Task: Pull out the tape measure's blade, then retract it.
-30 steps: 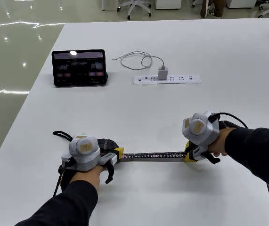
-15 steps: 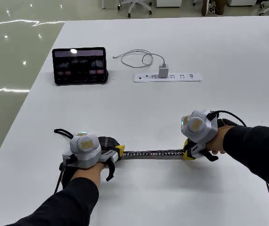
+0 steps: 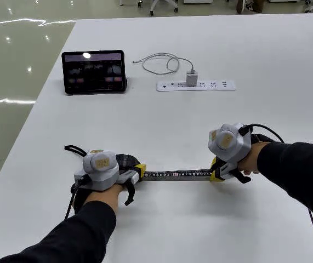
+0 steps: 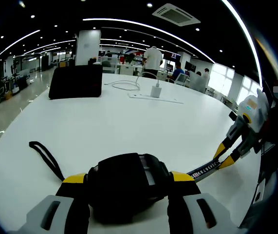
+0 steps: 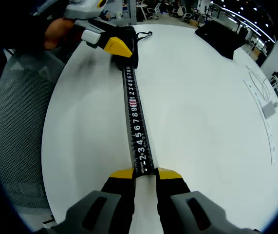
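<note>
- Left hand-held gripper (image 4: 128, 181): clenched on the tape measure (image 3: 125, 163), one yellow-tipped jaw on each flank of the case. The case rests on the white worktop (image 3: 200, 131), at the near left in the head view.
- Case: black, rounded and squat. A black wrist strap (image 4: 44, 153) trails from it and lies loose on the worktop on the side away from the blade.
- Blade (image 5: 135, 112): a thin flat strip, printed face up, drawn out of the case and lying straight along the worktop. Its long axis runs left to right in the head view. The printed numbers climb from the right gripper's end toward the case.
- Right hand-held gripper (image 5: 146, 174): jaws nipped together on the blade's free end, yellow tips either side of the strip, well apart from the case.
- A black cable (image 3: 266, 130) loops off the back of the right gripper. Dark sleeves cover both forearms.
- Nothing lies across the blade's line, and smooth matt worktop shows on both sides of it.
- Grey mesh chair back (image 5: 12, 122) just beyond the worktop edge in the right gripper view.
- Farther off, well apart from the tape measure: a dark tablet (image 3: 94, 71) propped upright, and a flat white power strip (image 3: 195, 85) with a white charger (image 3: 191, 78) and its coiled white lead (image 3: 159, 63).
- Beyond: glossy floor (image 3: 13, 55); people (image 4: 153, 58) stand at distant desks in the left gripper view.
</note>
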The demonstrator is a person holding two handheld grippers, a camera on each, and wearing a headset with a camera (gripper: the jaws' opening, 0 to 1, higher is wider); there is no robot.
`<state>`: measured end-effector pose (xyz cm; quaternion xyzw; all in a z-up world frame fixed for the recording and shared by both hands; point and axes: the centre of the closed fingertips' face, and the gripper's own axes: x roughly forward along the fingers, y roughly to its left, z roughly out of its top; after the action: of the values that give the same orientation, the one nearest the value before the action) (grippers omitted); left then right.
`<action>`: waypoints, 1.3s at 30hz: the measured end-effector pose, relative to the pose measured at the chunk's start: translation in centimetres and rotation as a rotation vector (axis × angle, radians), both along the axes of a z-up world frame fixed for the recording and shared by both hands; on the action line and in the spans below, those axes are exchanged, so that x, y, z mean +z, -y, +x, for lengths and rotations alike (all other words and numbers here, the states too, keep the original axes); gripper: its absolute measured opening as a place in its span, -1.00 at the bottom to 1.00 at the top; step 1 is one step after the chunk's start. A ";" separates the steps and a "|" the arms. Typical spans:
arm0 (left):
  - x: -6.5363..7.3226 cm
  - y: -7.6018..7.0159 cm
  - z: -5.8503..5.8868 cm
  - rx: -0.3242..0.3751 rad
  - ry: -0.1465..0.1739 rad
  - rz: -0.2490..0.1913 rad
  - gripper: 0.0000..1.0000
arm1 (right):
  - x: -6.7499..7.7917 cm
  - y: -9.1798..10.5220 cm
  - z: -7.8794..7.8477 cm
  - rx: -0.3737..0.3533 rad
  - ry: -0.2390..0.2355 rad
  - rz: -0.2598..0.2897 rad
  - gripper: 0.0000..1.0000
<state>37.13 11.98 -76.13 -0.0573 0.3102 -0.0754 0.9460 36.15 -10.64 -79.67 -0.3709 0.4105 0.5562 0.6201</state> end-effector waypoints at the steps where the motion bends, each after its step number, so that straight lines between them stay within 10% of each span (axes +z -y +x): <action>1: 0.0 0.0 0.0 0.000 0.000 0.000 0.22 | 0.0 -0.1 0.0 0.000 0.000 0.002 -0.77; 39: -0.1 0.0 0.1 0.003 -0.001 -0.002 0.22 | 0.1 -1.7 0.0 0.021 0.001 0.020 -0.77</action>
<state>37.23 11.97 -76.20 -0.0591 0.3103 -0.0742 0.9459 36.14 -8.96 -79.58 -0.3695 0.4007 0.5665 0.6180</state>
